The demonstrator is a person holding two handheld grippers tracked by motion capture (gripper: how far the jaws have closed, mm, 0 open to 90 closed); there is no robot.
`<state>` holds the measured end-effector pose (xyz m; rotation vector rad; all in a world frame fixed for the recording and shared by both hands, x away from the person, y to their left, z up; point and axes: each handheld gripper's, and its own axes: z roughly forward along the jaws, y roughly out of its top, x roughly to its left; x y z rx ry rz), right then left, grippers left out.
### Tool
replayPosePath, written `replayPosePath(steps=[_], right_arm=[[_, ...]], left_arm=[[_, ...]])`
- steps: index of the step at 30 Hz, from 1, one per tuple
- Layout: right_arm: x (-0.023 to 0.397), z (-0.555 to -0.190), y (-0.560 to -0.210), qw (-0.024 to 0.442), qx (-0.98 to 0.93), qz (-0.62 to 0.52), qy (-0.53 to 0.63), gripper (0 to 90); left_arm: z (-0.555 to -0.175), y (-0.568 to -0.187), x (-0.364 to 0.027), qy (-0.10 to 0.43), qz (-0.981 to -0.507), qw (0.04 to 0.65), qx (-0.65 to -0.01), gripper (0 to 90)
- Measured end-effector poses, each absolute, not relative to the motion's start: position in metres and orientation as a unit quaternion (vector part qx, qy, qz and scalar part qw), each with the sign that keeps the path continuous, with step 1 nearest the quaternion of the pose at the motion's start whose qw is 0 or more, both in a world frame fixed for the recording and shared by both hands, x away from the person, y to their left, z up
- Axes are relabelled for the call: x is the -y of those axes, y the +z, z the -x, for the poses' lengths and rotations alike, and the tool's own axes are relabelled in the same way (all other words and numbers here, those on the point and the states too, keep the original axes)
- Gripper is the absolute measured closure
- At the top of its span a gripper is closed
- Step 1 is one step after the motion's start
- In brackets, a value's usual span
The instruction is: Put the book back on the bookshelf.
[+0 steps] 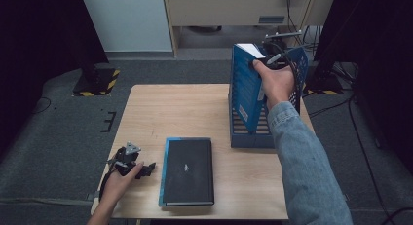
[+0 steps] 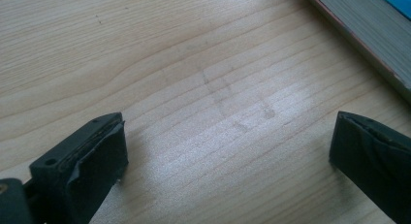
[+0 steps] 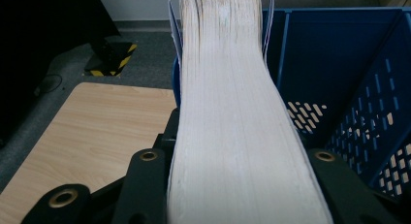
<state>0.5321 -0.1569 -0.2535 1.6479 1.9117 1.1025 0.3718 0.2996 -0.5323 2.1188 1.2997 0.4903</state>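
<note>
Right gripper (image 1: 273, 59) is clamping a thick blue-covered book (image 1: 247, 86), jaws pressing both covers with the pale page block (image 3: 232, 136) running up between them. The book is standing upright, tilted slightly, inside the blue perforated plastic file rack (image 1: 298, 64) at the far right of the light wooden table (image 1: 170, 113). Left gripper (image 2: 228, 151) is resting low over bare tabletop, jaws standing apart on nothing, just beside a dark-covered book (image 1: 188, 170) lying flat near the front edge.

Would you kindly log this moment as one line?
right gripper: shut on blue book over blue file rack | left gripper: open, on table
</note>
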Motion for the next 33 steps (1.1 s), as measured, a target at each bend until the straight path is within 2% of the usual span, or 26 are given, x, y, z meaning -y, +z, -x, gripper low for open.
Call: replayPosePath(steps=[22,33], right_arm=[[0.151,-0.54,-0.283,0.206,-0.674,-0.59,0.394,59.9],[0.151,-0.54,-0.296,0.198,-0.678,-0.593,0.387,59.9]], left_arm=[[-0.372,-0.532,-0.3,0.184,-0.799,0.299,-0.487,0.0],[-0.372,-0.532,-0.299,0.184,-0.799,0.3,-0.487,0.0]])
